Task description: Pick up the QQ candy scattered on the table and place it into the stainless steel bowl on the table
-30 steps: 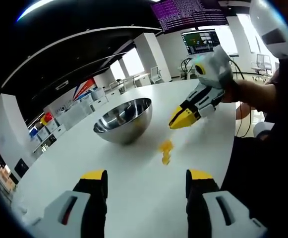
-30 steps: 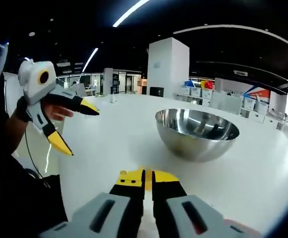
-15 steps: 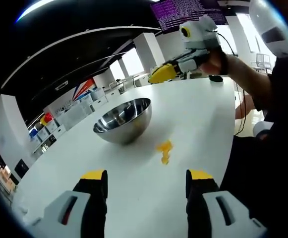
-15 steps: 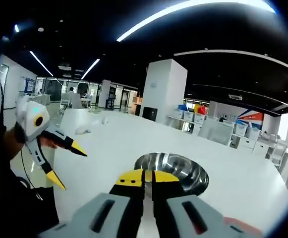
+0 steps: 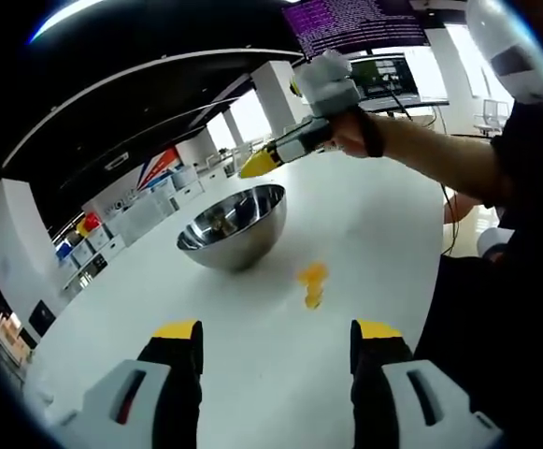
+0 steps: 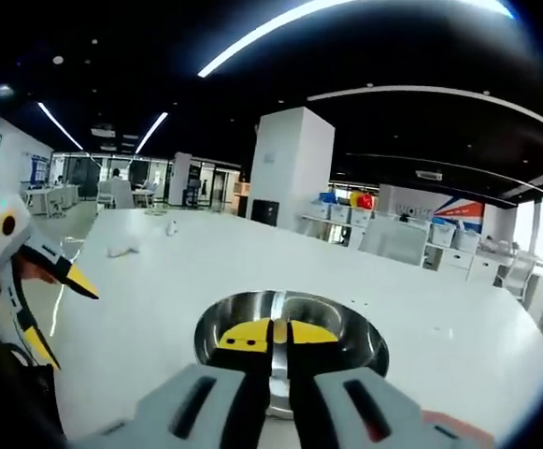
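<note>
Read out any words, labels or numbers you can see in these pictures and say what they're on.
No text is readable.
Purple screen overhead: rows of text, too small to read.
Monitor beyond the table: content blurred.
Red and blue banner on the far wall: no letters legible.

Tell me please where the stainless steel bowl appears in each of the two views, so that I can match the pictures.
Left gripper view: the stainless steel bowl stands on the white table left of centre, with the right gripper held above its far rim.
Right gripper view: the bowl sits low in the centre, directly behind the right gripper's yellow tips, seen from above.
Shared landmark: the white pillar beyond the table.
</note>
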`<act>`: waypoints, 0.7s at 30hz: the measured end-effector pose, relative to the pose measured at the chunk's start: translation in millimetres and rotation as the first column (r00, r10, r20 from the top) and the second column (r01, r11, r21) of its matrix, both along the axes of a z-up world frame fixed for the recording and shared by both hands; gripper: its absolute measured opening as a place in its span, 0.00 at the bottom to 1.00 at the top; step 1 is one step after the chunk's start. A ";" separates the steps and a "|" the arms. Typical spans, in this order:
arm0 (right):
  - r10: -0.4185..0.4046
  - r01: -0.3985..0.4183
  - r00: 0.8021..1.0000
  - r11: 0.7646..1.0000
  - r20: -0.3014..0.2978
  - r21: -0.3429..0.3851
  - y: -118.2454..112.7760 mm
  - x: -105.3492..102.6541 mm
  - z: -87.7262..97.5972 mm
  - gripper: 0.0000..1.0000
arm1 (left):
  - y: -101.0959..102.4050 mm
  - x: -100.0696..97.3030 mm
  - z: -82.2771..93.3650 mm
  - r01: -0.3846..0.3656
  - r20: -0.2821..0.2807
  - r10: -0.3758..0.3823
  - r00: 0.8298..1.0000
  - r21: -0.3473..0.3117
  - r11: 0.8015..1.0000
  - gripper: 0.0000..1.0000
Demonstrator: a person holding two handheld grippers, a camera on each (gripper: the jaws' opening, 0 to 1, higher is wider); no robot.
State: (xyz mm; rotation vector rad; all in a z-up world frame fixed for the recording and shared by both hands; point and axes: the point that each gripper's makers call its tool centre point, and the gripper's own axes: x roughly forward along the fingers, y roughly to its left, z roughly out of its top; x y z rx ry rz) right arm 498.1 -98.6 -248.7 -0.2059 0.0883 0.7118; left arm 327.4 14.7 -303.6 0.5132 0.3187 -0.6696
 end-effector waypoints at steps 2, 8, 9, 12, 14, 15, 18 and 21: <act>-0.023 0.022 1.000 0.999 -0.021 -0.024 -2.7 8.1 -13.3 0.04 | 1.3 0.2 0.0 -0.003 0.000 0.003 1.000 0.001 1.000 0.64; -0.031 0.030 0.999 0.999 -0.033 -0.028 -1.2 10.1 -21.2 0.05 | 3.9 2.2 -0.4 -0.011 -0.002 0.011 1.000 -0.001 1.000 0.64; -0.031 0.030 0.999 0.999 -0.030 -0.027 -0.7 10.0 -20.5 0.05 | 4.3 2.2 -0.7 -0.012 -0.003 0.012 1.000 0.000 1.000 0.64; -0.032 0.031 0.999 0.999 -0.024 -0.036 0.1 10.3 -20.6 0.05 | 5.2 2.3 -1.8 -0.016 -0.006 0.016 1.000 -0.007 1.000 0.64; -0.029 0.028 0.999 0.999 -0.027 -0.034 0.8 9.6 -20.9 0.05 | 5.7 2.4 -2.5 -0.017 -0.006 0.017 1.000 -0.008 1.000 0.64; -0.028 0.027 0.999 0.999 -0.027 -0.035 1.1 9.2 -21.3 0.05 | 5.9 2.4 -2.9 -0.018 -0.007 0.018 1.000 -0.008 1.000 0.64; -0.031 0.030 0.999 0.999 -0.026 -0.040 0.2 10.6 -20.9 0.05 | 5.8 2.5 -3.7 -0.016 -0.009 0.016 1.000 -0.008 1.000 0.64; -0.031 0.030 0.999 0.999 -0.029 -0.039 0.4 9.4 -21.5 0.05 | 5.9 2.7 -3.6 -0.016 -0.007 0.016 1.000 -0.009 1.000 0.64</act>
